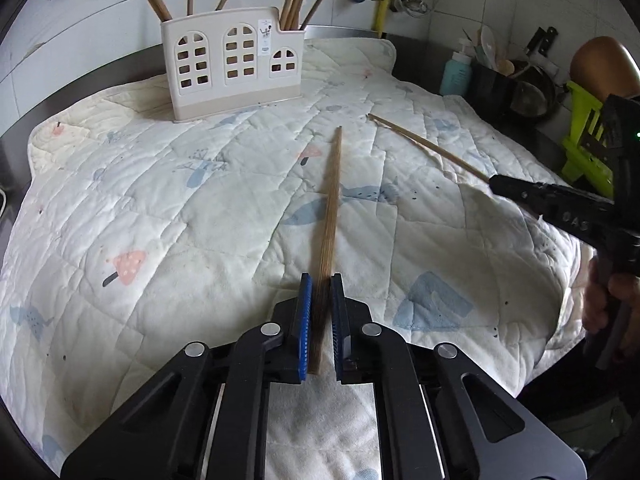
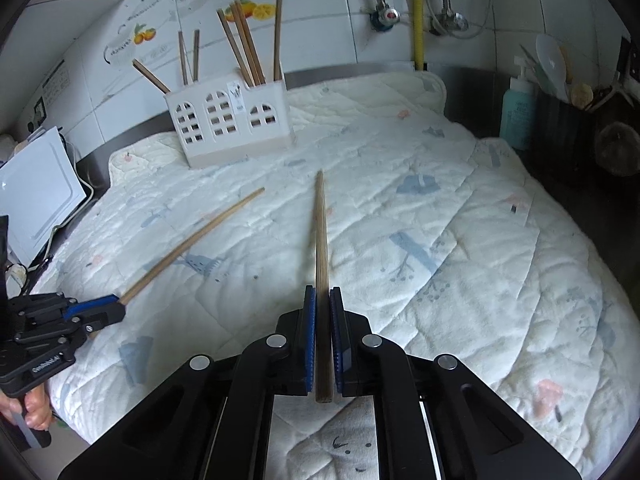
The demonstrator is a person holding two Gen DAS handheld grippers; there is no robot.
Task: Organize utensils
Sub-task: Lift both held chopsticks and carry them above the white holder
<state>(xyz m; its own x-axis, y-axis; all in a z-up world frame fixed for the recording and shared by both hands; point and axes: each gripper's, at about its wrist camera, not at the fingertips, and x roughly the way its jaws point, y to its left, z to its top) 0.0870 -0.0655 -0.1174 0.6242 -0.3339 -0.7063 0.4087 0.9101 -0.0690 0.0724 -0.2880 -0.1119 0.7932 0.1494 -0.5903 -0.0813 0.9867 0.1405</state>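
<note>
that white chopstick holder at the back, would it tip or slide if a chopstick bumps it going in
The holder is probably light: thin plastic with cut-out windows, so a bump may nudge it. It stands on a soft quilt, which likely grips it but gives an uneven footing. The chopsticks already in it lean high above the rim, so tipping backward seems possible.

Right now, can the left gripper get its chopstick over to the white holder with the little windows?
Probably yes. The left gripper grips a wooden chopstick aimed roughly toward the white windowed plastic holder, and only bare quilted cloth lies between them. Its top opening shows room between the chopsticks already inside.
</note>
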